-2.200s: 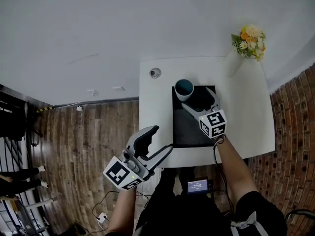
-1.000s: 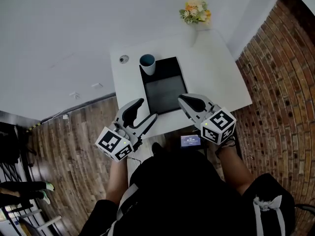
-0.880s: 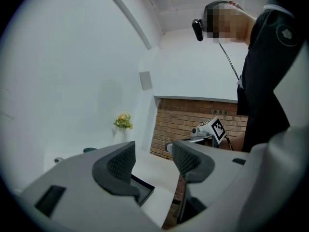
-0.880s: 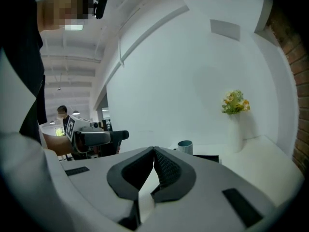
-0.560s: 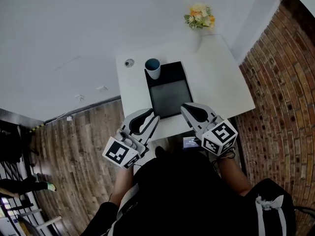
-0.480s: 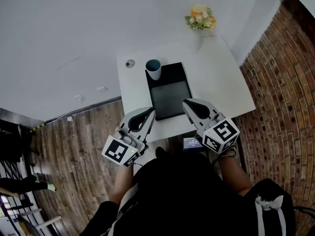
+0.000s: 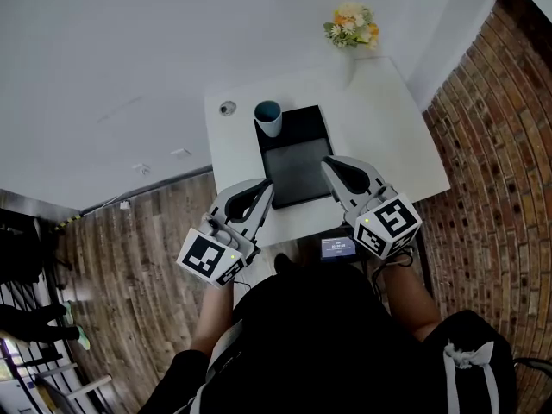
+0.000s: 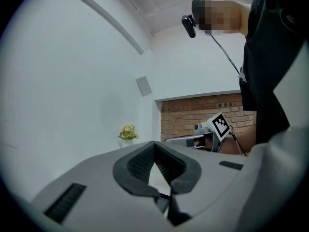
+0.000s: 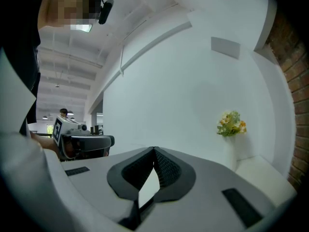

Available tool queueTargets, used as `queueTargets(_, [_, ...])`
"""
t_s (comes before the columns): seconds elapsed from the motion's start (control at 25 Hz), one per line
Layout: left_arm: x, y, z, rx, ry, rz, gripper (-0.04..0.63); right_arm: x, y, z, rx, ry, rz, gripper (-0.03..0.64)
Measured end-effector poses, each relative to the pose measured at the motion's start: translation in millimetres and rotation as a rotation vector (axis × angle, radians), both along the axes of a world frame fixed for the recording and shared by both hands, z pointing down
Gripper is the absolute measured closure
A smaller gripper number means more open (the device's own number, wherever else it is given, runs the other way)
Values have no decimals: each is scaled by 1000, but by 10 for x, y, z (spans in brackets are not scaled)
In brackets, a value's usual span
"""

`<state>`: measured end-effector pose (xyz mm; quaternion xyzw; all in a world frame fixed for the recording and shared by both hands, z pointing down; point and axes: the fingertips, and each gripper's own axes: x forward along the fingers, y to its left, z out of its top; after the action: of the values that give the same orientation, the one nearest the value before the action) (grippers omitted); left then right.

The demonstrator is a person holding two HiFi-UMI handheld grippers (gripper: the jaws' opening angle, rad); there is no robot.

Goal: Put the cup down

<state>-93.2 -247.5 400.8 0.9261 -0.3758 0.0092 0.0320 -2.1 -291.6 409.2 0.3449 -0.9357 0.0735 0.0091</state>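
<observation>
Jaws meet empty on the left gripper (image 7: 263, 191) (just closed) and right gripper (image 7: 331, 165); white blue-lined cup (image 7: 268, 117) stands upper centre on black rectangular tray (image 7: 297, 164).

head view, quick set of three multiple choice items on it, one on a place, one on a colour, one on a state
1. Where does the white cup stand?
A. at the far left corner of the black rectangular mat
B. on the wooden floor
C. right beside the flowers

2. What colour is the cup's inside?
A. red
B. dark teal
C. yellow

3. How are the left gripper and the right gripper?
A. both wide open
B. one shut on the cup
C. both shut and empty

Answers:
1 A, the cup sits at the mat's far left corner on the white table.
2 B, its open top shows dark teal.
3 C, each gripper view shows the jaws together with nothing between them, and the left jaws have only just closed.
</observation>
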Motion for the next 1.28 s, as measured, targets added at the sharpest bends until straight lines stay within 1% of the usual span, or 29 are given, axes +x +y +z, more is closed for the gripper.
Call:
queueTargets(0.16, [-40,-67,1,-12,13,-14,589,27,-54,-14,5,2,10,604])
queueTargets(0.28, [9,-69,16,-20,20,1,588,63,-77,-8,2,5,21,604])
queueTargets(0.48, [113,-61,16,-25,9,44,588,100,-111,11,-6,8,41,604])
queueTargets(0.68, [124,-83,-10,-26,19,49,588,114,-137,-12,7,19,51,604])
queueTargets(0.92, [146,-59,-26,-25,23,64,589,139,-168,-26,11,11,73,604])
queueTargets(1.28, [111,-63,-29,-31,31,61,588,125,-185,-47,20,14,80,604])
